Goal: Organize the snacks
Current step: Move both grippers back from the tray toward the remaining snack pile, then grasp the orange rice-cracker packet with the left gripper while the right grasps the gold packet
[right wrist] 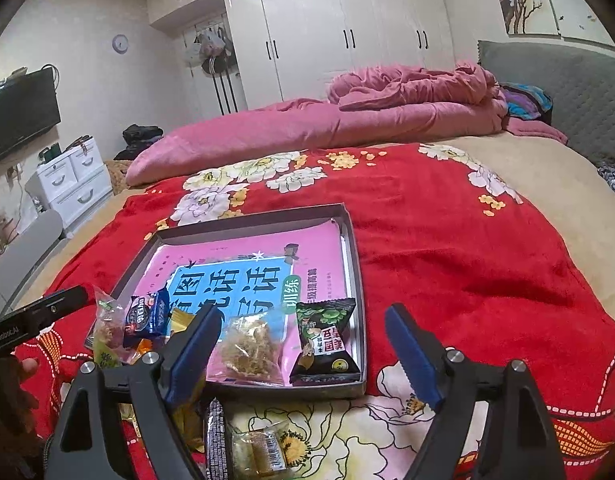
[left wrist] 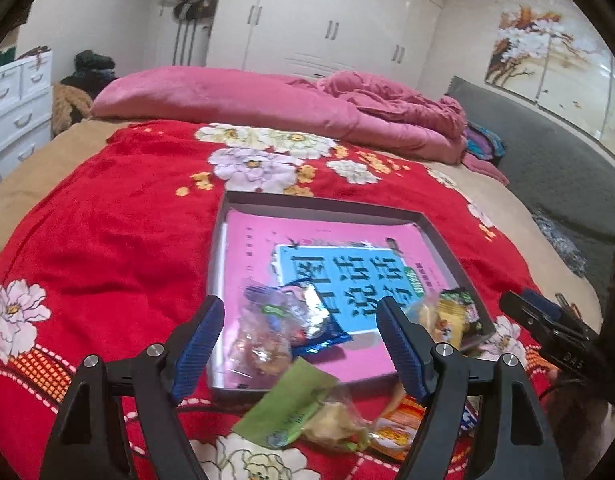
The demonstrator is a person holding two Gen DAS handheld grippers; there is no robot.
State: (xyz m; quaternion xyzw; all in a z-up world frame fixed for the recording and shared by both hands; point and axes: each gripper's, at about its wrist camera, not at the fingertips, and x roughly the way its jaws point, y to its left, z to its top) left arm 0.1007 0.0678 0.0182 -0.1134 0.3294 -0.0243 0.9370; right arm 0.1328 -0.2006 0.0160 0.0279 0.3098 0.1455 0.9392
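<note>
Blue-padded jaws of the left gripper [left wrist: 297, 344] stood apart, gripping nothing, above a green snack packet [left wrist: 285, 408] lying on the red floral blanket [left wrist: 107, 216]. The right gripper [right wrist: 303, 354] was likewise spread and empty. Beyond them, the shallow grey box [right wrist: 357, 280] held a pink book [right wrist: 243, 256], a clear snack bag [right wrist: 249, 346] and a black snack packet [right wrist: 327, 340]. Farther back lay a pink quilt [left wrist: 235, 100].

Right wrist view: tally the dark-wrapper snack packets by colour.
Black-and-green packet: 1
Blue Oreo packet: 1
Black patterned packet: 1
Total: 3
</note>
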